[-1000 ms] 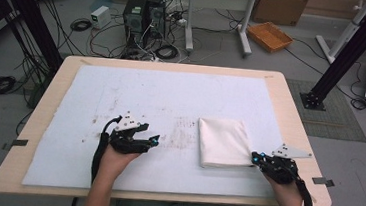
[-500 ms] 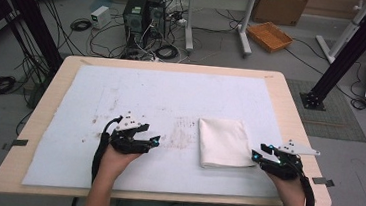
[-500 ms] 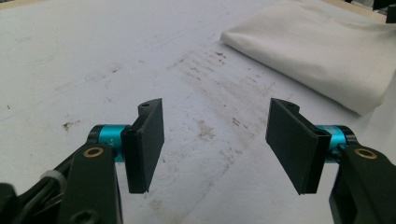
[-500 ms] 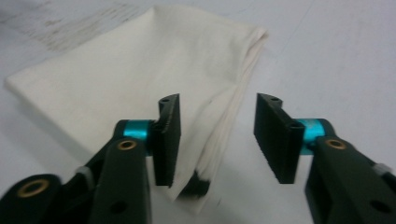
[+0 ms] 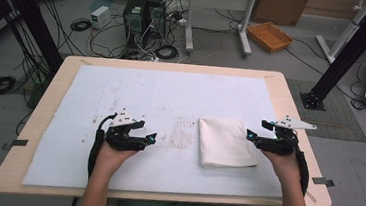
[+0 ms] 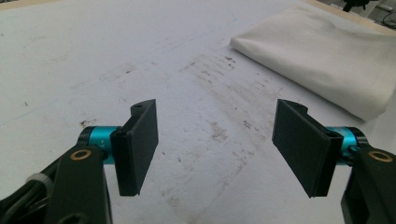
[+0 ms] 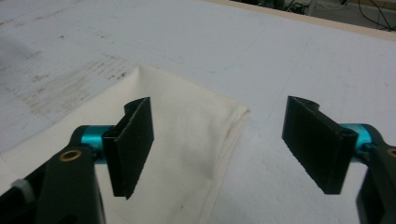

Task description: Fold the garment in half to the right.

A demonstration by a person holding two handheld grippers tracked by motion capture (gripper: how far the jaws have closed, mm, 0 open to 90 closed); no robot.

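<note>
A folded white cloth point(image 5: 226, 143) lies on the surface's white sheet point(image 5: 171, 97) — long axis running front to back — between the left gripper point(image 5: 148, 139) and right gripper point(image 5: 254, 136), both with fingers released, holding nothing.

A: Bench point(image 5: 291, 107): pale wood edge, smooth, matt. Covering sheet point(image 5: 171, 97): white, paper-like, matt, scuffed with dark smudges near the middle.

B: Folded cloth point(image 5: 225, 143): cream woven fabric, soft, matt, lightly creased.

A: Left tongs point(image 6: 219, 144): matt black plastic jaws, glossy teal metal collars behind.

B: Right tongs point(image 7: 224, 144): same finish; one jaw's edge finely ribbed.
</note>
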